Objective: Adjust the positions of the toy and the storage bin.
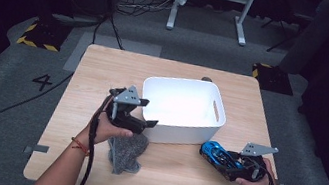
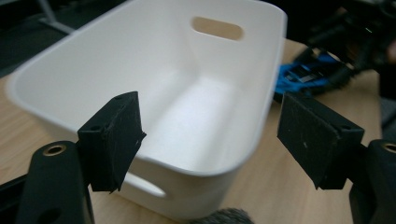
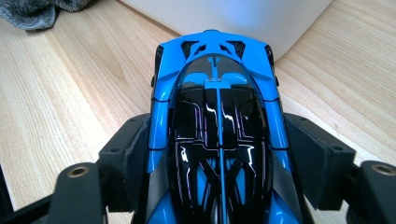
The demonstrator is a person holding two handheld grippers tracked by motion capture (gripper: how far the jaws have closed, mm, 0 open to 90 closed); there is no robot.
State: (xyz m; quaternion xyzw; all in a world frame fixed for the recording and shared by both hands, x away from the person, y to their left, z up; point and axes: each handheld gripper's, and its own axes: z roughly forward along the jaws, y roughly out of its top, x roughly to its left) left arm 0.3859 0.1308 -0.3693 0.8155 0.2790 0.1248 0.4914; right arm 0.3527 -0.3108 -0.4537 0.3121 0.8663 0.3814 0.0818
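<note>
A blue and black toy car (image 1: 215, 152) sits low over the table's front right, just off the white bin's near corner, and my right gripper (image 1: 232, 167) is shut on it. In the right gripper view both pads press the sides of the car (image 3: 218, 107), its nose toward the bin (image 3: 243, 18). My left gripper (image 1: 149, 114) is held at the near left wall of the white bin (image 1: 187, 82), jaws open with nothing between them. In the left gripper view the gripper (image 2: 212, 135) looks into the empty bin (image 2: 275, 28), with the car (image 2: 299, 77) beyond it.
A crumpled grey cloth (image 1: 126, 149) lies on the wooden table (image 1: 105, 72) below my left hand, in front of the bin. It is also in the right gripper view as a grey cloth (image 3: 37, 11) at the top left. Cables and desk legs are on the floor behind.
</note>
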